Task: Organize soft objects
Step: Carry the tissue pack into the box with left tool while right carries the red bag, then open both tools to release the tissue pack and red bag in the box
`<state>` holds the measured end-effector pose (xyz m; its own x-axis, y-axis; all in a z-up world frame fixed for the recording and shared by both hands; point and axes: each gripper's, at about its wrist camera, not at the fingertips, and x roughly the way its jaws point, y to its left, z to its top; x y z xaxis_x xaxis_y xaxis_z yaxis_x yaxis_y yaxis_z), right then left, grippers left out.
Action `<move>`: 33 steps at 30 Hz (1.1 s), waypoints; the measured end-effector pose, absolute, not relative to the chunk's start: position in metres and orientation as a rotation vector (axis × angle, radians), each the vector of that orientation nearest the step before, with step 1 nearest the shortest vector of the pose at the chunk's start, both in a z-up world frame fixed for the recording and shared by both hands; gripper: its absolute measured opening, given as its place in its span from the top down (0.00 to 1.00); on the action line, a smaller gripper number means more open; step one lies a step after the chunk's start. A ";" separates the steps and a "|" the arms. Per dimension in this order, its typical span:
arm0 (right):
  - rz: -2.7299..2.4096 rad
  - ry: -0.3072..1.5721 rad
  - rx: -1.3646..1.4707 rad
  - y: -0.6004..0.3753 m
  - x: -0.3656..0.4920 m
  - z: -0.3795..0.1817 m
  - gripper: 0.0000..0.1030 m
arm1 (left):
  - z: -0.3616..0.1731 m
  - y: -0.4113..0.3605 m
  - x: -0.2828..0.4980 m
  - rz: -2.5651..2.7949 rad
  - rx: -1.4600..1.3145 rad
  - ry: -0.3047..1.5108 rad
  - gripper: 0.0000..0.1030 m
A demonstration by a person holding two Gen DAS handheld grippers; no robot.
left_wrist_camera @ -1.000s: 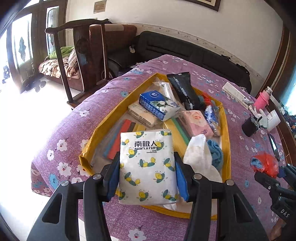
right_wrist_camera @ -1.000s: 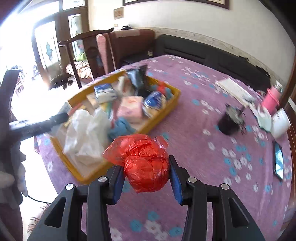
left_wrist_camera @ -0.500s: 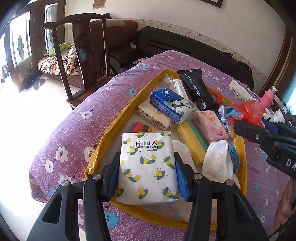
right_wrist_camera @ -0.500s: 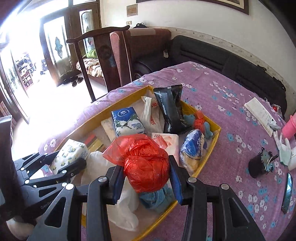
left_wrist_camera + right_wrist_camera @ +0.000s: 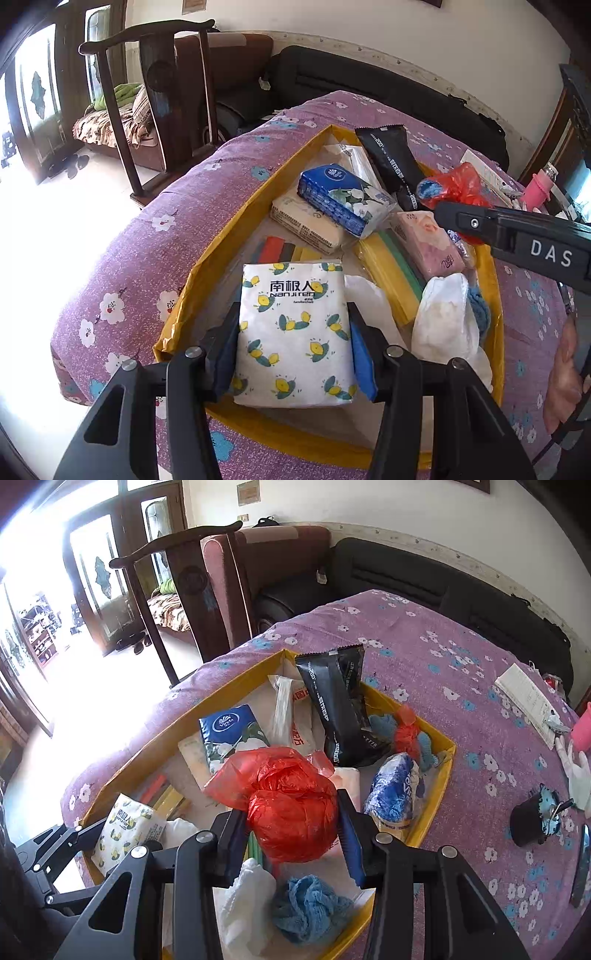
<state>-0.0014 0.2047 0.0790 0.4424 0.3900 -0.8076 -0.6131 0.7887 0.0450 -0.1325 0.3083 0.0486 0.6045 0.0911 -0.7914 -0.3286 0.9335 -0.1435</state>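
My left gripper (image 5: 293, 341) is shut on a white tissue pack with lemon print (image 5: 293, 325), held over the near end of the yellow tray (image 5: 236, 221). My right gripper (image 5: 293, 825) is shut on a balled red plastic bag (image 5: 288, 805), held over the tray's middle (image 5: 439, 775). The red bag also shows in the left wrist view (image 5: 456, 184), and the tissue pack in the right wrist view (image 5: 129, 825). The tray holds a blue tissue pack (image 5: 343, 197), a black pouch (image 5: 340, 705), a pink pack (image 5: 428, 243), a white bag (image 5: 443, 321) and blue cloths (image 5: 306, 912).
The tray lies on a purple flowered tablecloth (image 5: 461, 657). A dark wooden chair (image 5: 166, 92) stands at the table's far left. A black cup (image 5: 530, 818), a phone (image 5: 581, 864), a pink bottle (image 5: 537, 188) and a white paper (image 5: 524, 698) lie to the right.
My right gripper has carried the red bag from the table's right side to above the tray. My left gripper has kept the tissue pack and moved slightly closer over the tray's near end.
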 end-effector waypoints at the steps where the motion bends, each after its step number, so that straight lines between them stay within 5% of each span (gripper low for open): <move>1: 0.630 0.928 -0.269 0.206 0.000 0.077 0.54 | 0.049 0.308 -0.132 0.246 -0.285 0.892 0.50; 20: 0.610 0.962 -0.271 0.225 0.014 0.054 0.53 | 0.053 0.301 -0.137 0.242 -0.272 0.884 0.50; 27: 0.629 0.938 -0.234 0.217 0.009 0.064 0.35 | 0.056 0.300 -0.140 0.250 -0.272 0.879 0.48; 33: 0.633 0.895 -0.209 0.204 -0.003 0.083 0.33 | 0.067 0.298 -0.147 0.257 -0.281 0.844 0.25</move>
<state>-0.0028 0.2044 0.0832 0.4592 0.4249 -0.7801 -0.5935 0.8002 0.0864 -0.1467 0.2977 0.0668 0.6377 0.1110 -0.7622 -0.3318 0.9326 -0.1418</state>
